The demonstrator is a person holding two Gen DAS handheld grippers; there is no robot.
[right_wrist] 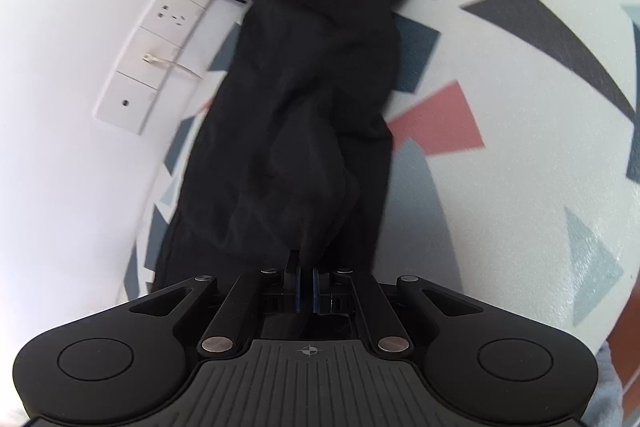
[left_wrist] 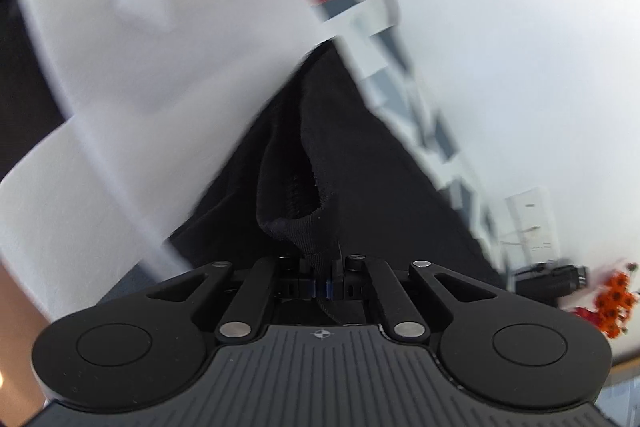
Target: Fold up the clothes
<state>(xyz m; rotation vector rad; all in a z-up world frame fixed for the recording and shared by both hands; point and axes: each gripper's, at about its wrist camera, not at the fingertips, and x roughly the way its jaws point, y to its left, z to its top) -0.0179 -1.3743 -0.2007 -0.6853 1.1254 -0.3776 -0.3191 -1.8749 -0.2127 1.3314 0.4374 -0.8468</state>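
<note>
Over a white tabletop with coloured shards (right_wrist: 500,75), both ends of a black garment (right_wrist: 304,87) should come down level and taut for a clean fold; left gripper (left_wrist: 320,263) and right gripper (right_wrist: 306,273) are each clamped tight on its cloth

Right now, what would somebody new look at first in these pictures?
Probably the black cloth, stretched across the middle of the patterned table. Both the left gripper and the right gripper are shut on it. Behind it, white sockets sit on the wall.
</note>
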